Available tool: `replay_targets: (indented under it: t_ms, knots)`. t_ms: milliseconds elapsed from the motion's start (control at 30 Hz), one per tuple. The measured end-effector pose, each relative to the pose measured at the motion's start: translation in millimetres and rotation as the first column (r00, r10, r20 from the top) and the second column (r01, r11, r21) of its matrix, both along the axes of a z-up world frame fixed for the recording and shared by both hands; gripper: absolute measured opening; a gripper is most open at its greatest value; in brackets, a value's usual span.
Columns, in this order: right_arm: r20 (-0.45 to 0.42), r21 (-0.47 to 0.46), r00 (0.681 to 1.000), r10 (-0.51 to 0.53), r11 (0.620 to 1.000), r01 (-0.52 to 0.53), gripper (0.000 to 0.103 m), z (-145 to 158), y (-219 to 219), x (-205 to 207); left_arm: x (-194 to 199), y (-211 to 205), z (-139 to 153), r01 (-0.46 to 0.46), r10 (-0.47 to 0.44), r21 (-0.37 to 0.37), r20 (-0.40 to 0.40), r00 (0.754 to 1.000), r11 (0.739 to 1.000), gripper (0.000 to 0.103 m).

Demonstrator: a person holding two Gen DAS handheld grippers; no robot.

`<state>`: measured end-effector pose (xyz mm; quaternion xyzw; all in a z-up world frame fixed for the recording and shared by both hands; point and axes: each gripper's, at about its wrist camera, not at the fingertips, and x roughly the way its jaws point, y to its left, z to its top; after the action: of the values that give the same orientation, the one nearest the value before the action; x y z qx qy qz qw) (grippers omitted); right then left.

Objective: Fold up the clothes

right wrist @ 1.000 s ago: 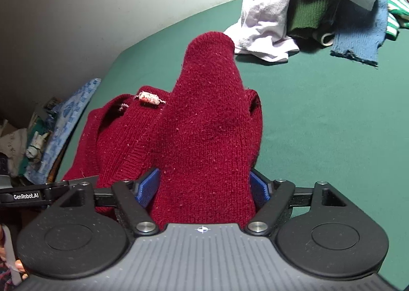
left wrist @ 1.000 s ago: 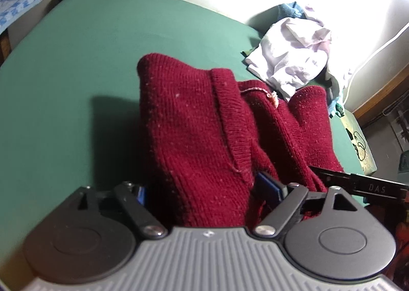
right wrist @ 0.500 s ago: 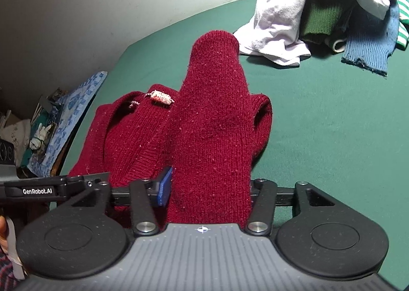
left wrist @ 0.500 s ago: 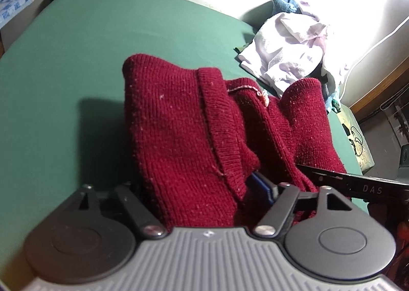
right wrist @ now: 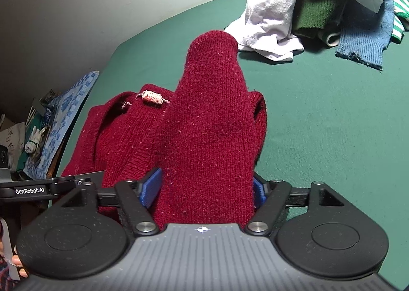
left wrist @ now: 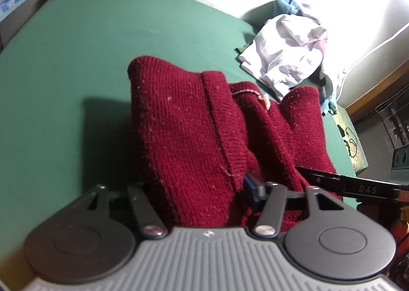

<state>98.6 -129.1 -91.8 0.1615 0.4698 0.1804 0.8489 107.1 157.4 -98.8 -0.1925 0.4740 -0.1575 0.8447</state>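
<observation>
A dark red knitted sweater [left wrist: 189, 125] lies bunched on the green table [left wrist: 76, 48]. My left gripper [left wrist: 202, 188] is shut on a thick fold of it, with the cloth draped over the fingers and hiding most of them. In the right wrist view the same red sweater [right wrist: 212, 122] rises as a tall fold, and my right gripper [right wrist: 204, 188] is shut on its near end between blue pads [right wrist: 150, 186]. A small white label [right wrist: 152, 97] sits at the collar. The other gripper's bar shows at the edge of each view.
A heap of loose clothes stands at the back: a white garment [left wrist: 291, 56] [right wrist: 276, 10], a dark green knit [right wrist: 317, 12] and a blue knit sleeve [right wrist: 365, 40]. A blue patterned cloth [right wrist: 64, 117] hangs at the table's left edge. A white cable [left wrist: 370, 48] runs along the wall.
Both grippers have closed tighter on the sweater folds. The sweater has shifted slightly toward the grippers, and the fold in the left gripper has bunched narrower.
</observation>
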Motion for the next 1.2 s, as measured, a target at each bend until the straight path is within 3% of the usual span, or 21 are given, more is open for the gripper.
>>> replay_targets:
  t_ms: [200, 333, 400, 500, 700, 967, 1033, 1200]
  knots:
    - [-0.024, 0.020, 1.000, 0.007, 1.000, -0.006, 0.080, -3, -3, 6, 5, 1, -3, 0.009, -0.009, -0.007, -0.010, 1.000, 1.000, 0.081]
    - [-0.032, 0.037, 0.999, 0.030, 0.999, -0.028, 0.064, 0, -3, 10, 8, -4, -2, 0.016, -0.016, 0.011, -0.007, 1.000, 1.000, 0.077]
    - [-0.034, 0.036, 0.999, 0.034, 0.999, -0.033, 0.063, 2, -2, 11, 12, -1, -3, 0.012, -0.013, -0.017, -0.028, 1.000, 1.000, 0.078]
    - [-0.061, 0.061, 0.998, 0.019, 0.998, -0.015, 0.069, 2, -7, 14, 18, 9, -6, -0.004, -0.001, -0.080, -0.060, 0.998, 0.997, 0.083]
    - [-0.085, 0.095, 0.996, -0.004, 0.995, 0.012, 0.077, 6, -16, 16, 22, 13, -4, 0.000, -0.006, -0.085, -0.060, 0.998, 0.996, 0.089]
    - [-0.090, 0.085, 0.996, 0.020, 0.996, -0.012, 0.077, 4, -13, 21, 26, 4, -3, 0.001, -0.002, -0.021, -0.054, 0.999, 1.000, 0.089]
    - [-0.079, 0.063, 0.996, 0.040, 0.997, -0.035, 0.071, 5, -10, 22, 26, 2, -2, -0.009, 0.008, -0.006, -0.054, 0.999, 1.000, 0.089]
    - [-0.062, -0.031, 0.996, 0.059, 0.998, -0.061, 0.068, 13, 1, 23, 23, -12, 4, -0.036, 0.040, 0.092, -0.038, 0.998, 0.995, 0.086]
